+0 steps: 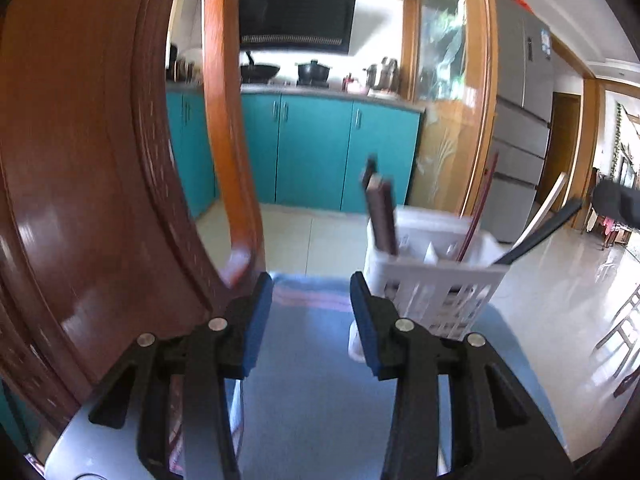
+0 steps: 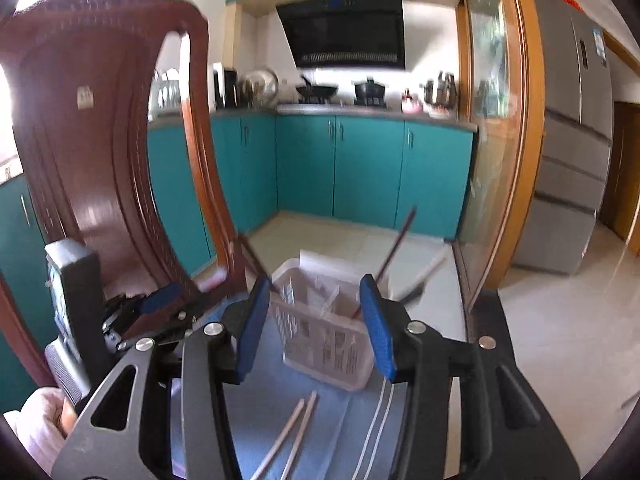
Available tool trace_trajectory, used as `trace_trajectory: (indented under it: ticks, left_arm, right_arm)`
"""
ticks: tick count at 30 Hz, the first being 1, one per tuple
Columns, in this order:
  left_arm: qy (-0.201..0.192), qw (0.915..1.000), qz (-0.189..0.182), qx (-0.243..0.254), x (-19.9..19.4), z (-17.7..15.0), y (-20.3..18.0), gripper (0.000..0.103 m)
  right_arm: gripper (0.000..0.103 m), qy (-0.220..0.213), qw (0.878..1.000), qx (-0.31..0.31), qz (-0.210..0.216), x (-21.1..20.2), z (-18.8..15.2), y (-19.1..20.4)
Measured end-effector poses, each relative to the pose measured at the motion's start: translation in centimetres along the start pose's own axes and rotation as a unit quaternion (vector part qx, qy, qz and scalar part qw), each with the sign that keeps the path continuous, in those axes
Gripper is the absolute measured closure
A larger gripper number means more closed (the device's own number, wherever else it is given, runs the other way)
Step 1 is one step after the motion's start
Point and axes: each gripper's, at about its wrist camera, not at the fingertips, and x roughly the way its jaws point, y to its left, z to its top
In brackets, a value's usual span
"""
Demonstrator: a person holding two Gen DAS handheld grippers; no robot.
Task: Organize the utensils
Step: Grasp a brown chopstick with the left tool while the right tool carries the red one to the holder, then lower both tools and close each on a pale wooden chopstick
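Note:
A white slotted utensil basket [image 1: 432, 280] stands on a blue cloth [image 1: 312, 380], just right of my left gripper [image 1: 311, 284]. The gripper is open, with nothing between its blue pads. The basket holds dark brown handles [image 1: 382, 216], a red chopstick [image 1: 478, 216] and a black-handled utensil [image 1: 540, 232]. In the right wrist view the basket [image 2: 324, 340] sits just ahead of my right gripper [image 2: 314, 284], which is open and whose pads do not press on it. Two pale chopsticks [image 2: 294, 428] and two white ones [image 2: 376, 420] lie on the cloth [image 2: 328, 432] in front of the basket.
A carved brown chair back [image 1: 80, 160] rises close on the left. My left gripper [image 2: 148, 302] and a hand [image 2: 40, 424] show at the left of the right wrist view. Teal kitchen cabinets [image 2: 360, 168], a glass door frame [image 2: 516, 140] and a grey fridge [image 2: 572, 120] stand beyond.

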Motion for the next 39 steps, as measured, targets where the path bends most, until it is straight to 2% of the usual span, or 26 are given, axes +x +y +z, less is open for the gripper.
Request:
trace_trajectory:
  ticks: [3, 6, 10, 12, 15, 20, 21, 23, 24, 28, 34, 37, 39]
  left_arm:
    - [0.022, 0.9997, 0.002, 0.006, 1.1, -1.3, 0.1, 0.062]
    - [0.036, 0.9993, 0.002, 0.014, 1.7, -2.1, 0.1, 0.062]
    - [0.045, 0.9985, 0.001, 0.032, 1.9, -3.0, -0.1, 0.057]
    - [0.052, 0.9981, -0.005, 0.034, 2.1, -3.4, -0.4, 0.057]
    - [0.059, 0.9974, -0.01, 0.041, 2.4, -3.4, -1.0, 0.054]
    - [0.063, 0.9961, -0.022, 0.058, 2.4, -3.9, -2.2, 0.051]
    - [0.063, 0.9958, -0.021, 0.063, 2.3, -4.0, -2.4, 0.05]
    - [0.063, 0.9953, -0.021, 0.07, 2.1, -4.2, -2.6, 0.05]
    - [0.063, 0.995, -0.022, 0.073, 2.1, -4.3, -2.7, 0.05]
    - [0.068, 0.9942, -0.025, 0.08, 1.9, -4.6, -3.0, 0.048]
    - [0.09, 0.9914, -0.042, 0.085, 2.2, -5.4, -3.8, 0.048]
    - [0.118, 0.9871, -0.069, 0.083, 2.7, -6.2, -4.6, 0.045]
    - [0.149, 0.9806, -0.098, 0.08, 3.3, -6.9, -5.4, 0.043]
  right_arm:
    - [0.057, 0.049, 0.999, -0.004, -0.002, 2.4, -3.0, 0.3]
    - [0.057, 0.125, 0.992, 0.0, 0.0, 6.6, -6.5, -0.1]
    - [0.056, 0.237, 0.97, 0.047, 0.012, 12.2, -10.7, -1.5]
    - [0.056, 0.267, 0.962, 0.058, 0.008, 13.7, -12.0, -1.5]
    - [0.056, 0.283, 0.957, 0.062, 0.019, 14.7, -12.8, -1.1]
    - [0.058, 0.304, 0.952, 0.032, -0.008, 16.4, -14.0, 0.3]
    - [0.062, 0.304, 0.952, 0.023, -0.019, 16.7, -14.3, 0.6]
    - [0.078, 0.302, 0.953, 0.013, -0.029, 16.7, -14.3, 0.9]
    - [0.092, 0.305, 0.952, 0.018, -0.025, 16.7, -14.3, 0.9]
    - [0.097, 0.306, 0.951, 0.028, -0.034, 16.3, -14.2, 0.5]
    - [0.097, 0.29, 0.948, 0.111, -0.073, 14.6, -14.7, -3.2]
    - [0.096, 0.281, 0.941, 0.177, -0.064, 14.0, -15.3, -5.2]
    - [0.095, 0.269, 0.939, 0.204, -0.061, 13.6, -15.2, -6.3]
